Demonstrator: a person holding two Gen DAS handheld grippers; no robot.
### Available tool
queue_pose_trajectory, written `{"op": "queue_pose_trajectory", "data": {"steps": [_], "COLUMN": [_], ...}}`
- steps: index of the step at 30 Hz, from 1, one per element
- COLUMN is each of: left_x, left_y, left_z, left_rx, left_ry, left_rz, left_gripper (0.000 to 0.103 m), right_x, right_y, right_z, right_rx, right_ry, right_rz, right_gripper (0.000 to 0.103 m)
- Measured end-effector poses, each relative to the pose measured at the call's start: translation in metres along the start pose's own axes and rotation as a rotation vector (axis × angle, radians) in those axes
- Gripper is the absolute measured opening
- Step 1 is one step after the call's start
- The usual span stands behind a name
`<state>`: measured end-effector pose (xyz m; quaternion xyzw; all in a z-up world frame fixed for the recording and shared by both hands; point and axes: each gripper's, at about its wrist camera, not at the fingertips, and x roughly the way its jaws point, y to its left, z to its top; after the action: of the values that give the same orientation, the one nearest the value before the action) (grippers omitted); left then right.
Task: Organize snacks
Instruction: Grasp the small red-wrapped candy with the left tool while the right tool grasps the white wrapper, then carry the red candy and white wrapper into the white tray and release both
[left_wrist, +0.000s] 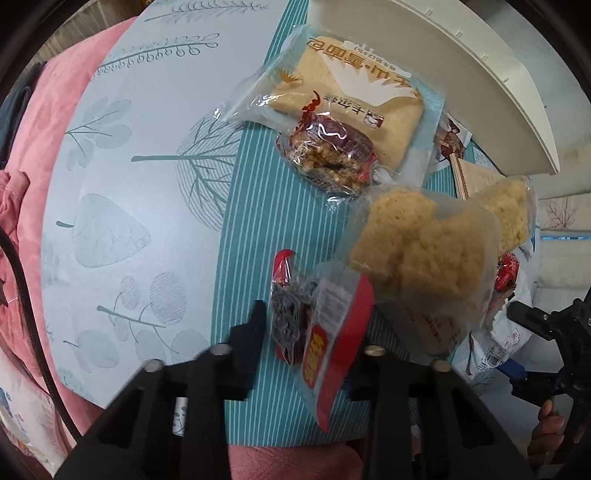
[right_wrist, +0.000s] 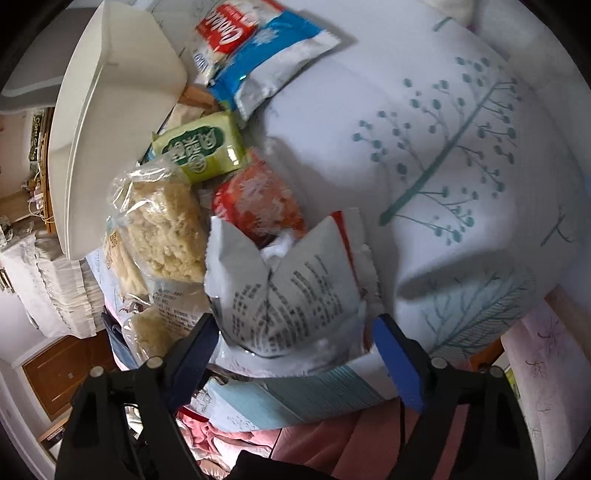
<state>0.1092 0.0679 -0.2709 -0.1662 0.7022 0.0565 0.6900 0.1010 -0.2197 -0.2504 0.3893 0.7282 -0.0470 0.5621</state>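
In the left wrist view my left gripper (left_wrist: 314, 332) stands around a red-edged clear snack packet (left_wrist: 325, 343) with dark fruit inside; its right finger is hidden behind the packet. Ahead lie a puffed rice cake pack (left_wrist: 417, 251), a nut brittle pack (left_wrist: 328, 155) and a bread pack (left_wrist: 343, 99). In the right wrist view my right gripper (right_wrist: 295, 332), with blue pads (right_wrist: 402, 362), is wide open around a white printed packet (right_wrist: 288, 288). Beyond it lie a red candy pack (right_wrist: 258, 199), a green packet (right_wrist: 203, 147), a rice cake pack (right_wrist: 162, 229) and a blue-white bag (right_wrist: 258, 55).
A white bin (left_wrist: 461, 74) stands at the far edge behind the snacks; it also shows in the right wrist view (right_wrist: 110, 92). The table carries a pale cloth with leaf prints (left_wrist: 129, 203). Pink fabric (left_wrist: 44, 129) lies along the left edge.
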Motion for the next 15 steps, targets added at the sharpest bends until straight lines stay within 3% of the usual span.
{"op": "queue_pose_trajectory", "data": {"steps": [10, 15], "left_x": [-0.009, -0.029], "left_y": [0.008, 0.013], "left_z": [0.01, 0.001], "left_rx": [-0.033, -0.059], "left_ry": [-0.004, -0.033], "left_rz": [-0.009, -0.017], "left_gripper": [0.015, 0.015], "right_x": [-0.003, -0.013], "right_y": [0.009, 0.014], "right_z": [-0.004, -0.012], "right_rx": [-0.017, -0.053], "right_ry": [-0.023, -0.048], "right_rz": [-0.071, -0.081], "right_gripper": [0.07, 0.069]}}
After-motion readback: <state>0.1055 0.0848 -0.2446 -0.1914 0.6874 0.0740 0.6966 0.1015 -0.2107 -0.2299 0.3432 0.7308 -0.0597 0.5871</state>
